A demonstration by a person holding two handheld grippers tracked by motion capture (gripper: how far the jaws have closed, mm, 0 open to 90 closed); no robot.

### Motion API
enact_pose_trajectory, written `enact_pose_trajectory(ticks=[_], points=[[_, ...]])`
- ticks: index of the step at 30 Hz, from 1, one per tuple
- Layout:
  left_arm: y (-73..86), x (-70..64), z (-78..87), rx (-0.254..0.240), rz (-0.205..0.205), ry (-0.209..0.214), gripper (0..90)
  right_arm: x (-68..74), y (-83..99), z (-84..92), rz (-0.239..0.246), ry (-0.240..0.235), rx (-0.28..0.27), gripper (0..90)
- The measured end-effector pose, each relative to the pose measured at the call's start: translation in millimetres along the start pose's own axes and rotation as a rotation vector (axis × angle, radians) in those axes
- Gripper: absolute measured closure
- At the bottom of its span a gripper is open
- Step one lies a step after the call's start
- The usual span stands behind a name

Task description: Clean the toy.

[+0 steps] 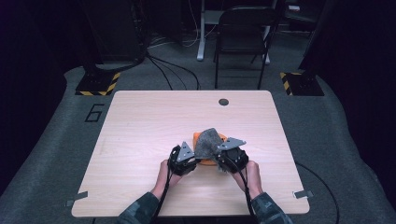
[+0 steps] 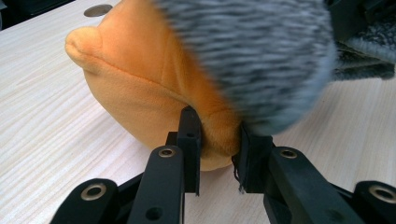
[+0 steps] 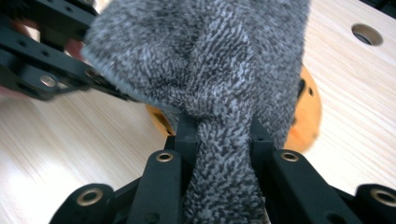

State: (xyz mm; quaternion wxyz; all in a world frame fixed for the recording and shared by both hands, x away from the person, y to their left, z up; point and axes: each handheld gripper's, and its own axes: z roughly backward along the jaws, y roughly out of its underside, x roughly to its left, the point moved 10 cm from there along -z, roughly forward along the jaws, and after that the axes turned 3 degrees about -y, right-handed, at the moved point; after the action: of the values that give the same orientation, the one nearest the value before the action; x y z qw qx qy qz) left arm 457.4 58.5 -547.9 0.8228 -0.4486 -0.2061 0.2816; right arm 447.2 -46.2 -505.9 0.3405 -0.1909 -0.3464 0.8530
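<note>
An orange plush thing [image 1: 209, 140] lies on the wooden table [image 1: 140, 130], right of its middle and toward the front. A grey fuzzy cloth [image 1: 207, 141] is draped over the plush. My left gripper [image 1: 194, 161] is shut on the plush's lower edge. In the left gripper view the pads pinch the orange plush [image 2: 135, 84] between the jaws of that gripper [image 2: 218, 149], and the grey cloth [image 2: 261, 51] hangs above. My right gripper [image 1: 216, 156] is shut on the cloth. The right gripper view has the bunched grey cloth [image 3: 210, 56] squeezed in that gripper [image 3: 222, 135], with orange plush [image 3: 308, 107] behind.
A round cable hole [image 1: 223, 101] sits near the table's far edge. A black folding chair [image 1: 243, 32] and two stands with striped bases [image 1: 98, 83] stand on the carpet beyond. Bare tabletop lies to the left and far side.
</note>
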Motion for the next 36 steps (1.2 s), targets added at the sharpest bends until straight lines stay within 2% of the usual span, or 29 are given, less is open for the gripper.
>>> enact_pose_trajectory(ticks=[1,2,5,11,16,20,22,25,27,30,34,36], points=[[0.1,0.2,0.0,0.0,0.0,0.001,74.1,-3.1,1.8,0.4,0.006,0.005,0.001,73.1],[0.1,0.5,-0.1,0.001,-0.001,0.0,74.2,-4.5,5.5,2.2,-0.014,0.007,0.021,73.1],[0.3,1.3,-0.3,0.0,0.002,0.002,74.2,-14.3,10.8,4.3,-0.033,0.02,0.027,73.0],[0.3,1.9,-0.5,0.0,0.002,0.001,74.2,-40.9,26.6,3.8,-0.095,0.06,0.054,73.0],[0.4,2.3,-0.7,-0.001,0.007,-0.003,74.2,-62.6,44.7,-1.6,-0.147,0.099,0.104,73.0],[0.5,2.7,-0.7,-0.001,0.01,-0.003,74.1,-80.3,65.2,-10.0,-0.185,0.134,0.164,73.0],[0.5,2.8,-0.7,-0.003,0.013,0.001,74.1,-88.4,76.3,-14.8,-0.219,0.137,0.19,73.1],[0.4,2.6,-0.8,-0.004,0.01,-0.002,74.1,-94.2,78.0,-11.9,-0.26,0.129,0.173,73.2],[0.4,2.8,-0.8,-0.004,0.014,-0.001,74.1,-92.8,65.5,-1.6,-0.244,0.132,0.127,73.3],[0.6,2.9,-0.9,-0.003,0.016,0.0,74.1,-80.3,38.2,18.1,-0.221,0.117,0.043,73.3],[0.2,2.5,-1.3,-0.005,0.013,-0.002,74.1,-49.8,5.5,34.9,-0.129,0.076,-0.038,73.3],[0.1,2.3,-1.4,-0.005,0.015,-0.003,74.1,-29.7,-5.7,34.7,-0.085,0.043,-0.048,73.3]])
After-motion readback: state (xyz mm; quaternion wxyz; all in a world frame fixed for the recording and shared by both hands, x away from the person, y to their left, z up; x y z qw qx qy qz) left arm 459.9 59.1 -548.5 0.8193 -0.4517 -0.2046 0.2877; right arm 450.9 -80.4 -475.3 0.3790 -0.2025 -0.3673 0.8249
